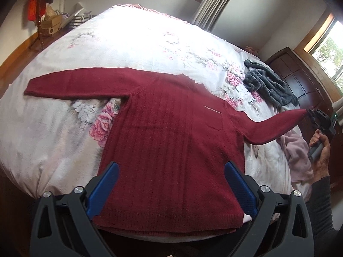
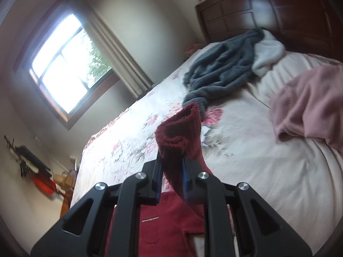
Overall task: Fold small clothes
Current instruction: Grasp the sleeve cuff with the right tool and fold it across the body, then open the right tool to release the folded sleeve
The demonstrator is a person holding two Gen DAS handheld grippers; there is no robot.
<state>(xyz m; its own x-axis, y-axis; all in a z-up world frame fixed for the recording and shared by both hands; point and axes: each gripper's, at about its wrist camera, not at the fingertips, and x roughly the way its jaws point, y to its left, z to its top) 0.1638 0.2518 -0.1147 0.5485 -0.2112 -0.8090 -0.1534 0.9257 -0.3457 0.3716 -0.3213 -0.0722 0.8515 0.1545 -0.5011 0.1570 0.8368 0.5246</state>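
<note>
A dark red knitted sweater [image 1: 171, 132] lies spread flat on the floral bedspread [image 1: 133, 42], hem nearest me, its left sleeve [image 1: 72, 84] stretched out flat. My left gripper [image 1: 171, 184] hovers open over the hem, blue pads wide apart with nothing between them. The right sleeve [image 1: 278, 126] is lifted off the bed toward the right. My right gripper [image 2: 171, 169] is shut on that sleeve's cuff [image 2: 180, 128], which sticks up past the fingers. In the left wrist view the right gripper [image 1: 310, 114] shows at the far right, held by a hand [image 1: 321, 150].
A crumpled grey fleece garment [image 1: 268, 85] and a white one [image 2: 268, 51] lie near the dark wooden headboard [image 2: 268, 10]. A pink garment [image 2: 310, 107] lies at the bed's right edge. Boxes and clutter [image 1: 51, 21] stand beyond the bed's far left side.
</note>
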